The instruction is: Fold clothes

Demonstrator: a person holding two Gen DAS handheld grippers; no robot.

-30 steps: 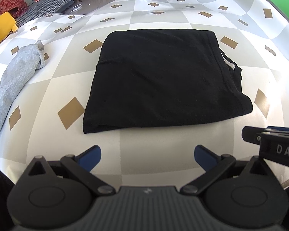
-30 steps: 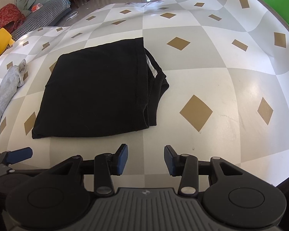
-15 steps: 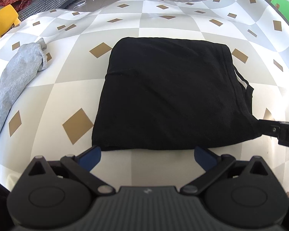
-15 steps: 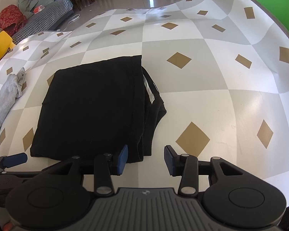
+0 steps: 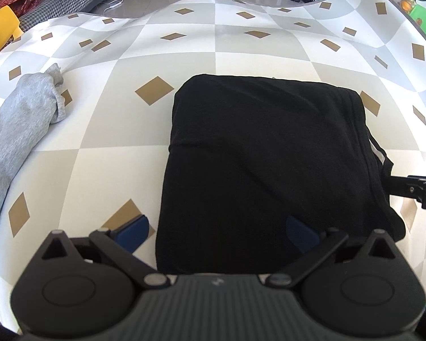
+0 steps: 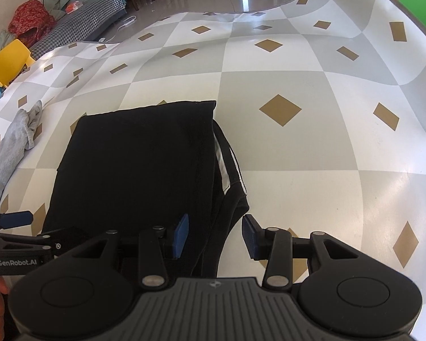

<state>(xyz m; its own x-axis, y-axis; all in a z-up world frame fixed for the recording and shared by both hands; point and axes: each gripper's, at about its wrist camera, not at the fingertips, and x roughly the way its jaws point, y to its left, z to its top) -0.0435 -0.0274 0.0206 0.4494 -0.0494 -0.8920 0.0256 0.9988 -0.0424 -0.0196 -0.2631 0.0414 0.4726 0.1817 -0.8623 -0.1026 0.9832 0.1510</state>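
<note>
2 tools (image 5: 217,231) (image 6: 214,236) gaping over black garment (image 5: 269,167); grey garment (image 5: 17,133) lies left.

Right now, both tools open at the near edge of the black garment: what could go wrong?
1. The right tool straddles the loose layered side of the black garment; closing there may catch only the top layers and pull the fold apart.
2. The left tool has one finger off the cloth, so its grip may be shallow.
3. The glossy checkered table cover may let the stack slide.
</note>
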